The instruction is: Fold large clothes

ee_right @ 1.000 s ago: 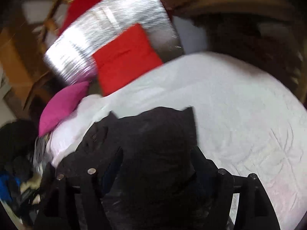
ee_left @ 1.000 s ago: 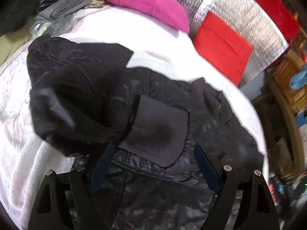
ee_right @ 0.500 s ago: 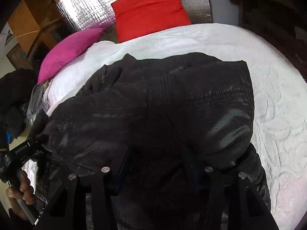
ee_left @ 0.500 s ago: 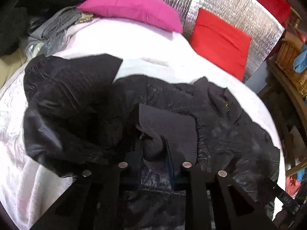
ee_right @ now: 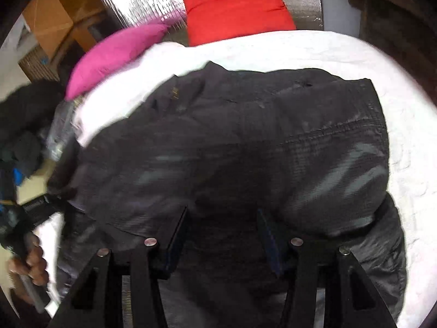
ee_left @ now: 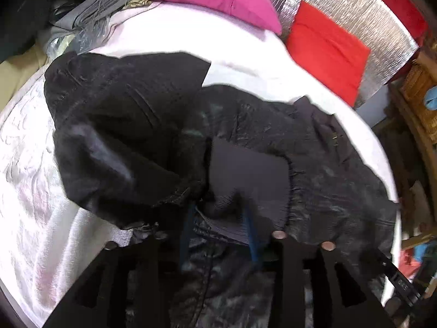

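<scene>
On the bed, jacket half folded, sleeve across, left gripper pinching cuff, right gripper part-open, grip unclear, more folds left.

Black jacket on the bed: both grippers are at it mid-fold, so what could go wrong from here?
1. The left gripper pinches only a small bunch at the ribbed cuff of the black jacket; the shiny fabric may slip free.
2. The right gripper has its jaws apart with fabric between; closing could catch several layers and drag the fold askew.
</scene>
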A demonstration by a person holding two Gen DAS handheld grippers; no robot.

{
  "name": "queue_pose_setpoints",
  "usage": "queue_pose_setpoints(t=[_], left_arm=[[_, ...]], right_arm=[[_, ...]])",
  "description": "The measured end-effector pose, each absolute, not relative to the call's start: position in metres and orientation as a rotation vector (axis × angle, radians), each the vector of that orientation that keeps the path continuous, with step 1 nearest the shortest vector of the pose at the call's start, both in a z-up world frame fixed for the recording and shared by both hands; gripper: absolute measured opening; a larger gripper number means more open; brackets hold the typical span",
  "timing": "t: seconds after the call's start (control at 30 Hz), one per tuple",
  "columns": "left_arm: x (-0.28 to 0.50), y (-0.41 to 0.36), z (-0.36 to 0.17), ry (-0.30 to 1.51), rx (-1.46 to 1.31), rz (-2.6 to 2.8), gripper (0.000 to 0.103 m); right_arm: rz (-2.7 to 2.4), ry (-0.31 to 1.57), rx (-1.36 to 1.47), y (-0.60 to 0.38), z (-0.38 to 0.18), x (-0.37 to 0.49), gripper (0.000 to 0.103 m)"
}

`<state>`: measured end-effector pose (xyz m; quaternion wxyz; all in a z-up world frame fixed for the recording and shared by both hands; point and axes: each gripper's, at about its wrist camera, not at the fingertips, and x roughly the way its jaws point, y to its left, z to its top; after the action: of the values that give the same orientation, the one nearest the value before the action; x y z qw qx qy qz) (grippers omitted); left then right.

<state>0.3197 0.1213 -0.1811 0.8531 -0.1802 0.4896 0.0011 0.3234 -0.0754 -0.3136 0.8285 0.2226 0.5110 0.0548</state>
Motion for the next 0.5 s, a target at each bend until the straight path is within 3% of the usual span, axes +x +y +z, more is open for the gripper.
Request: queue_pose_setpoints(t=[0.07, 0.1, 0.23, 0.47, 0.5], left_arm=[[0.311, 0.128, -0.167, 0.984, -0.378, -0.008, 0.063], [0.306, 0.132, -0.16, 0.955, -0.376, -0.01, 0.065], [0.293, 0.142, -0.145, 0.879, -0.363, -0.044, 0.067], [0.306, 0.11, -0.17, 0.932, -0.234, -0.071, 0.067], [0.31, 0.104, -0.176, 0.951, -0.204, -0.066, 0.062]], right_arm=[[0.135, 1.05, 0.491, -0.072, -0.306, 0.321, 0.055], [0.143, 1.027, 0.489, -0.07, -0.301, 0.319, 0.056], [0.148, 0.976, 0.482, -0.065, -0.289, 0.312, 0.056], [0.156, 1.051, 0.441, -0.05, -0.301, 0.319, 0.056], [0.158, 1.047, 0.441, -0.053, -0.3, 0.319, 0.056]])
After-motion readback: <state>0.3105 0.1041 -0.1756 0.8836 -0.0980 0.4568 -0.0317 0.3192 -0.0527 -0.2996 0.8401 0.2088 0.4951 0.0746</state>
